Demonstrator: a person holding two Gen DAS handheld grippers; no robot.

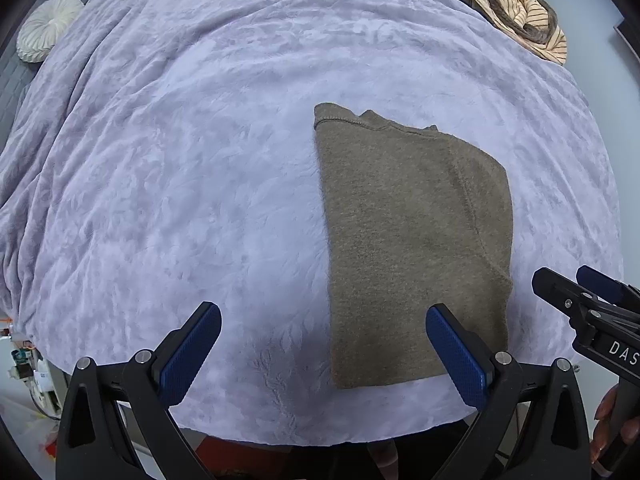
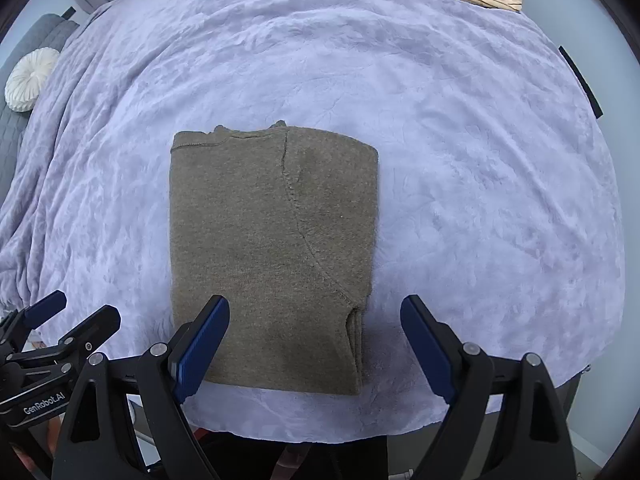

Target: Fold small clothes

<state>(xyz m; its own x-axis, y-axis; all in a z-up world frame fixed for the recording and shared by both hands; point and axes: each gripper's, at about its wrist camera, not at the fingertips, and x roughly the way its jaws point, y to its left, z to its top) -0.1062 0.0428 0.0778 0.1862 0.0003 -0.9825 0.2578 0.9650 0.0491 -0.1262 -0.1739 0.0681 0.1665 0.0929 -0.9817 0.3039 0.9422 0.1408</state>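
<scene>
A small olive-brown fleece garment [image 1: 416, 240] lies folded into a neat rectangle on the lavender blanket [image 1: 180, 160]; it also shows in the right wrist view [image 2: 272, 248]. My left gripper [image 1: 322, 320] is open and empty above the garment's near left corner. My right gripper [image 2: 316, 316] is open and empty, hovering over the garment's near right edge. The right gripper also shows at the right edge of the left wrist view [image 1: 576, 280], and the left gripper at the left edge of the right wrist view [image 2: 72, 308].
A pile of striped beige and brown clothes [image 1: 520, 12] sits at the far right of the bed. A round white pillow [image 1: 46, 28] lies on a grey sofa at the far left. The blanket's near edge [image 1: 320, 436] hangs just below the grippers.
</scene>
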